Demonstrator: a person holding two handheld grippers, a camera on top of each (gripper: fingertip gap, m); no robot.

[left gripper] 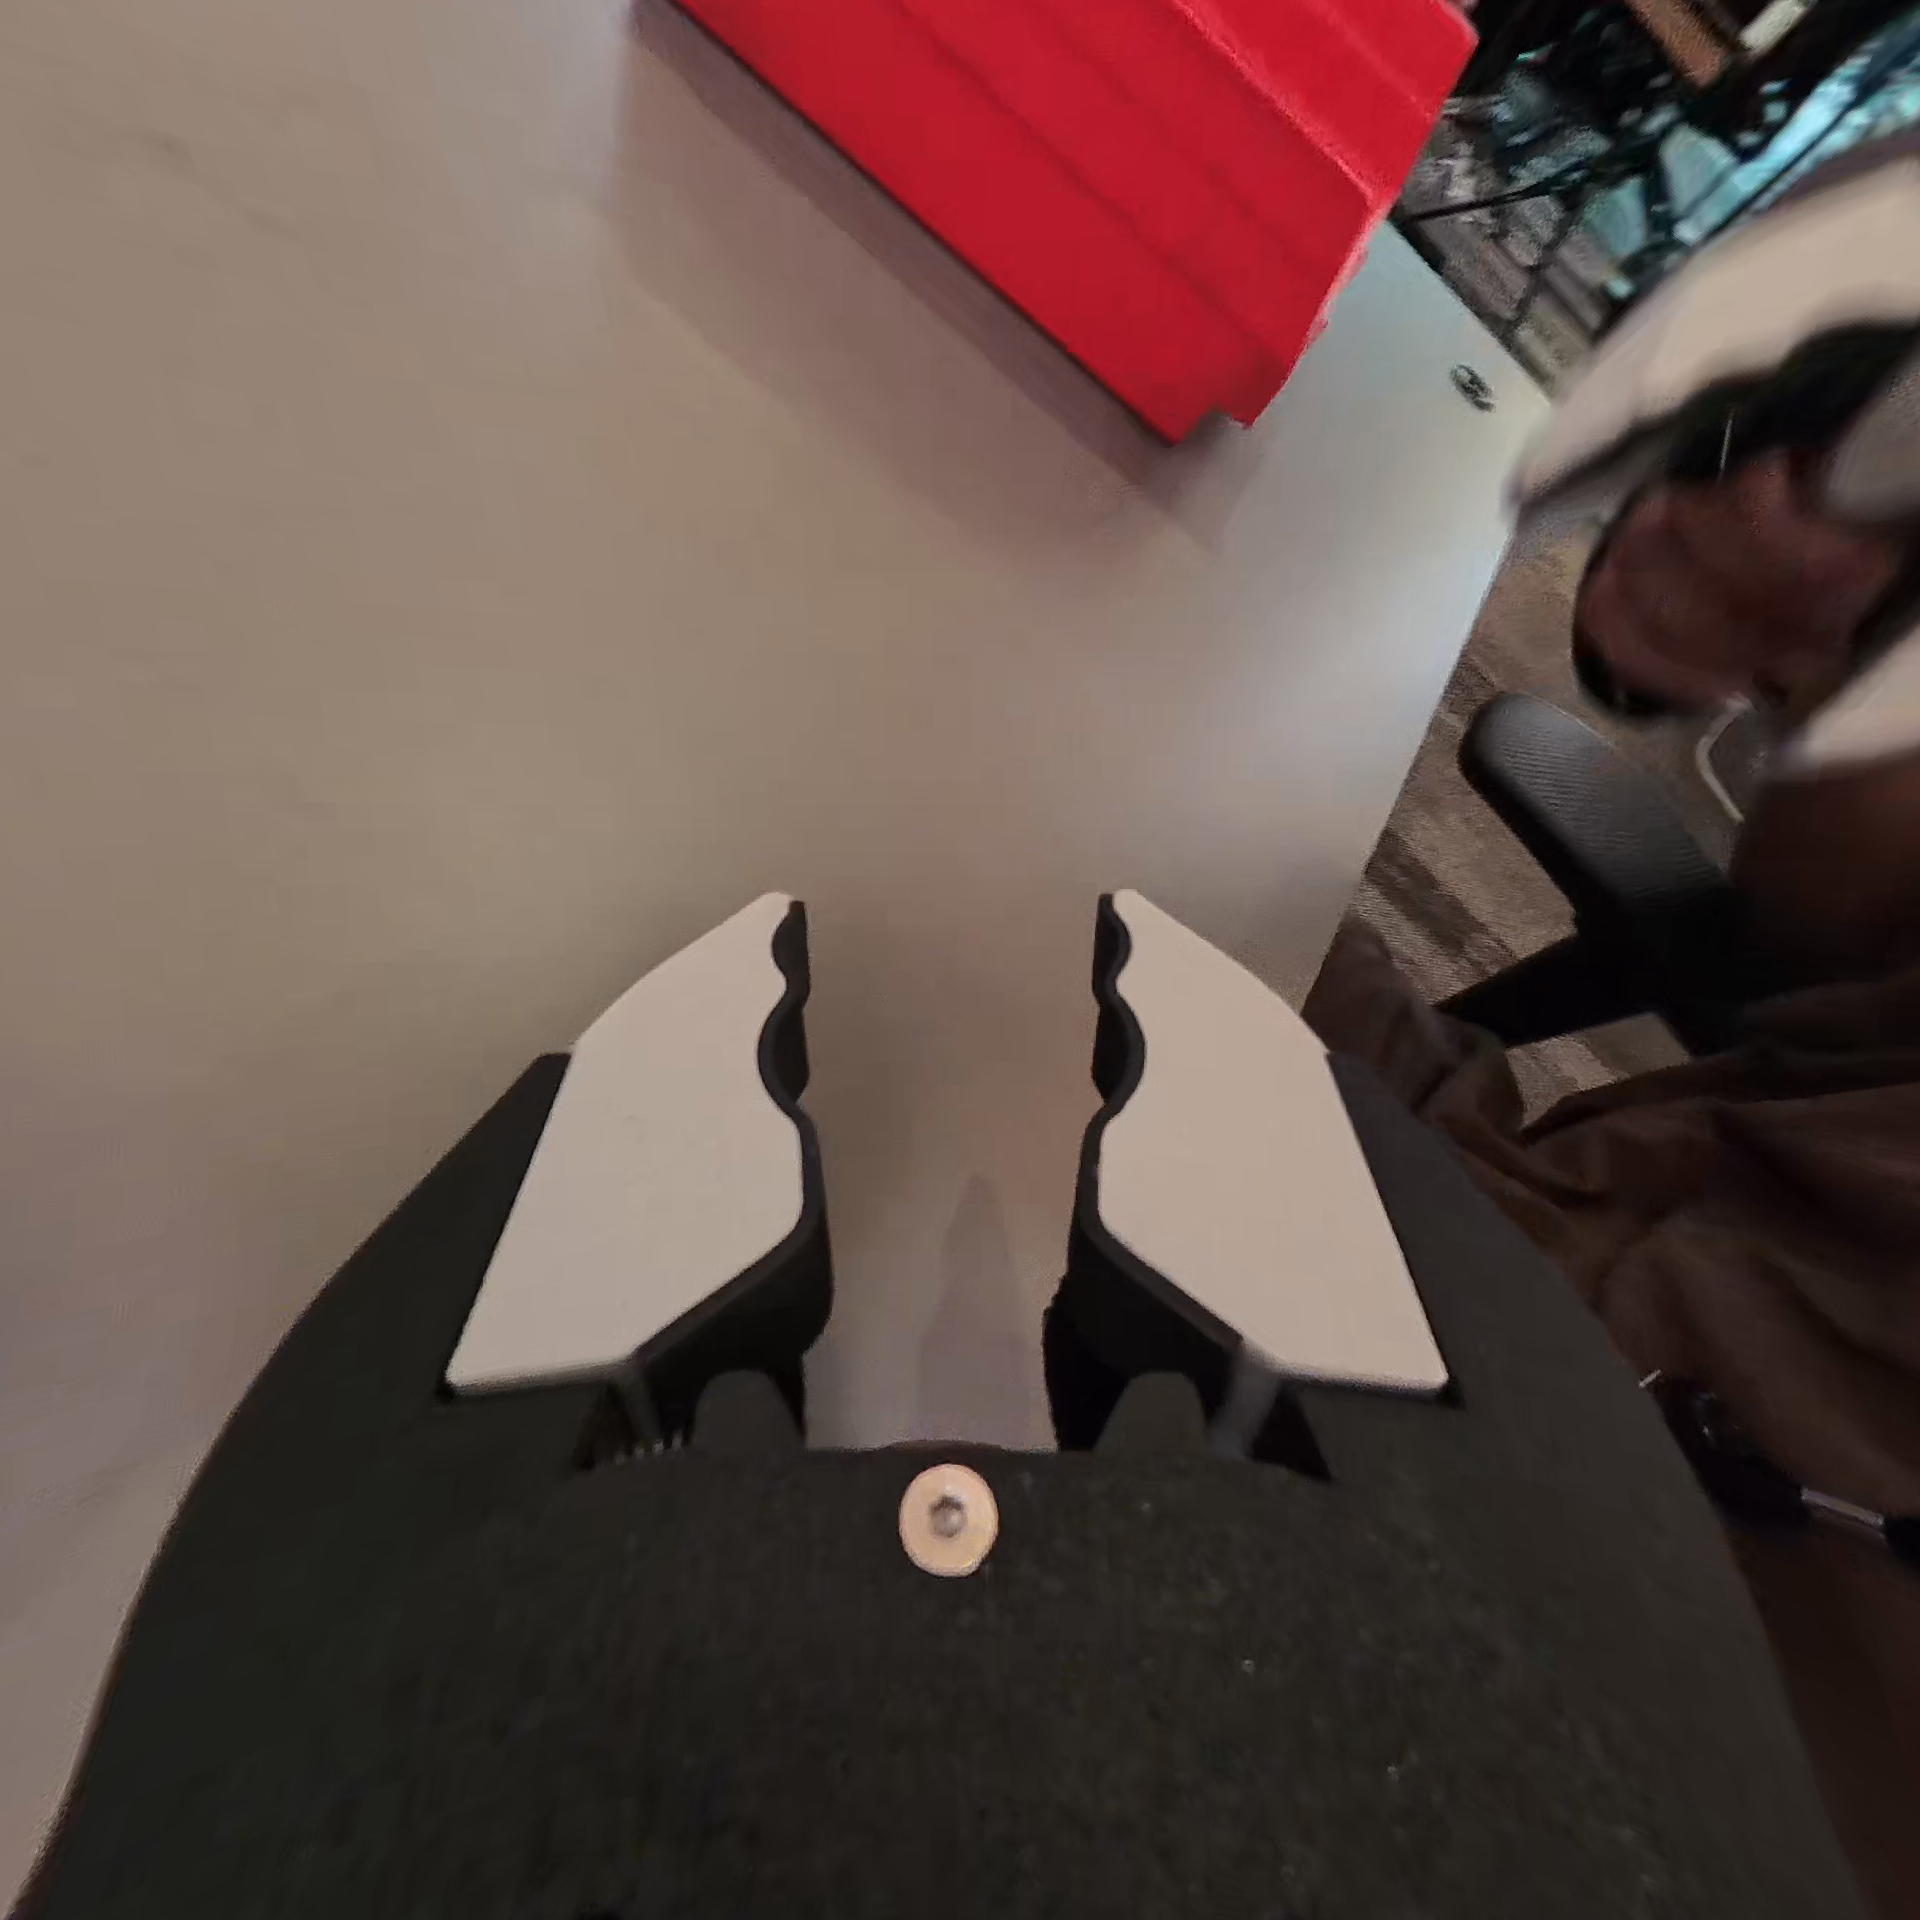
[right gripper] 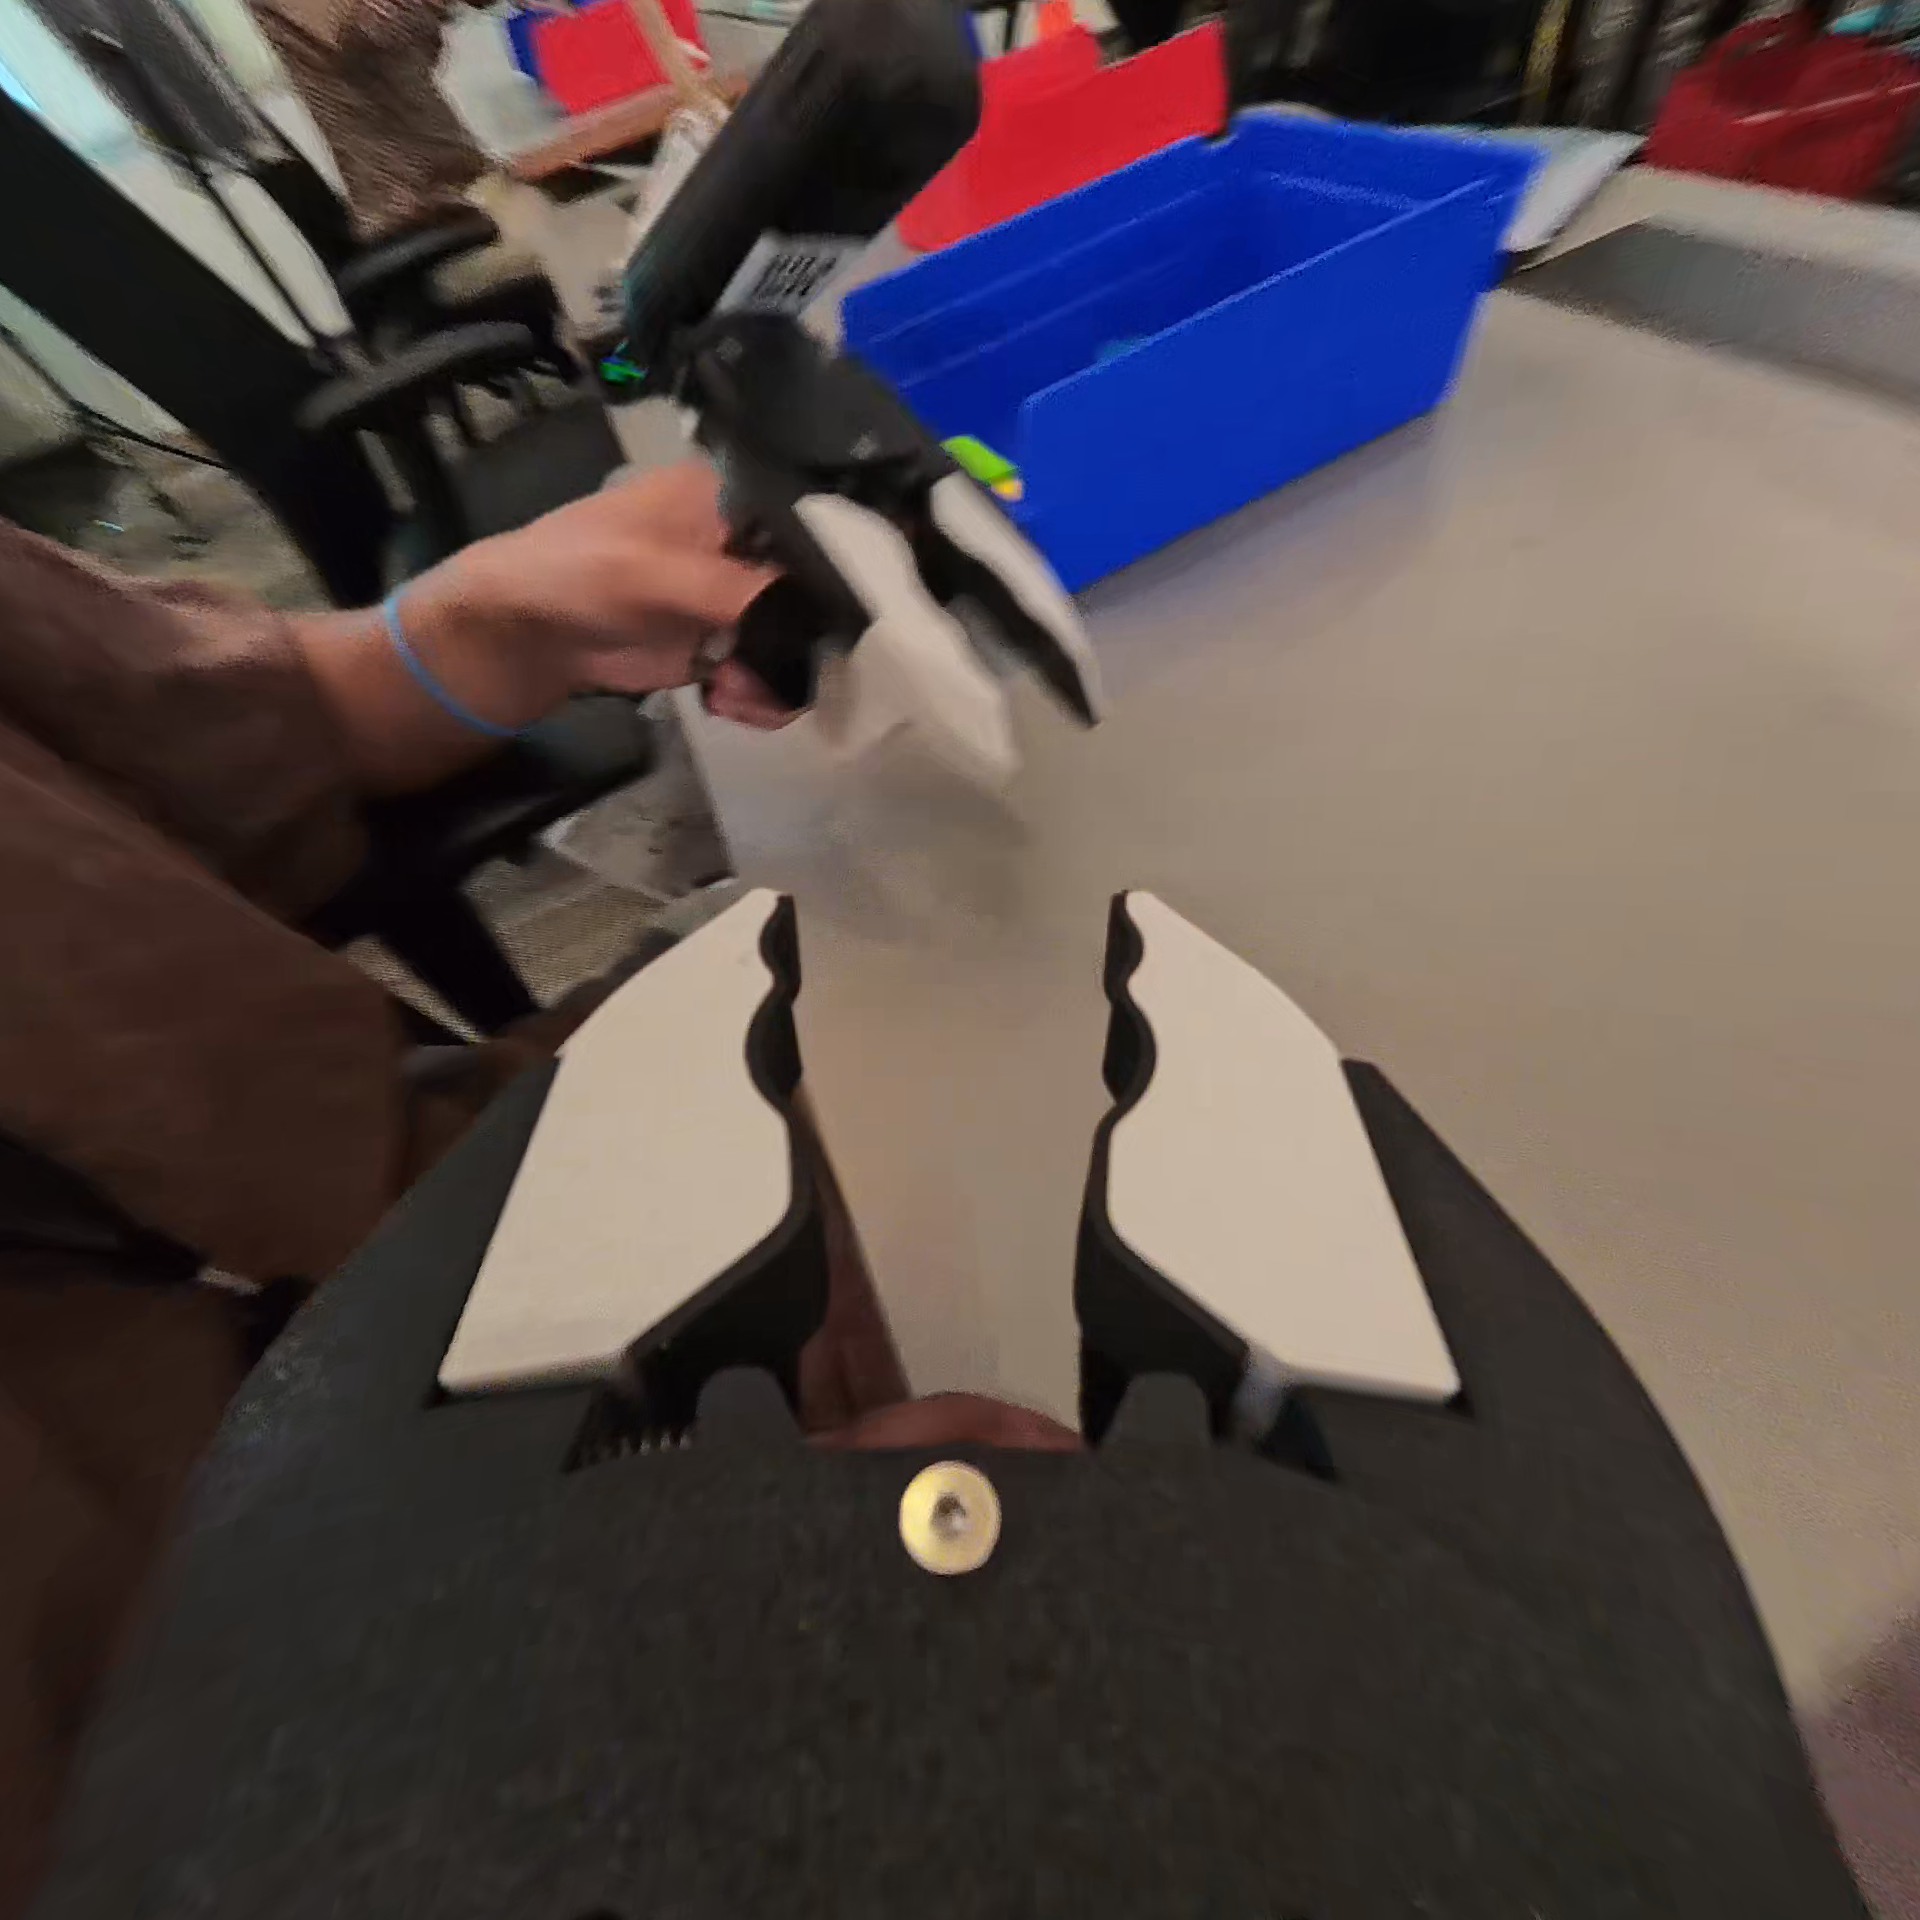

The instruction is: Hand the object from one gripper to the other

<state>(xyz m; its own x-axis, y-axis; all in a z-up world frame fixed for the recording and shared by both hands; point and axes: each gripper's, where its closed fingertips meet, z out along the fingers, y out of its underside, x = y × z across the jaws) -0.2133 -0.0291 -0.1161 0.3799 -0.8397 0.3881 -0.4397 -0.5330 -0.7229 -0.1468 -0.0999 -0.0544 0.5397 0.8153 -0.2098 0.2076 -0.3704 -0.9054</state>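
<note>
Gaping empty, left gripper (left gripper: 951, 914) and right gripper (right gripper: 951, 914); no legible writing.

Both wrist views close above table (left gripper: 520, 623); angled down.

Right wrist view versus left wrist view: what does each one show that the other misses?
Only the right wrist view shows the blue bin on the table, a hand holding the left hand-held gripper above it, and office chairs behind. Only the left wrist view shows a red bin lying at the table's far side. Both share the grey table, brown clothing, and an open, empty right hand-held gripper or left one.
</note>
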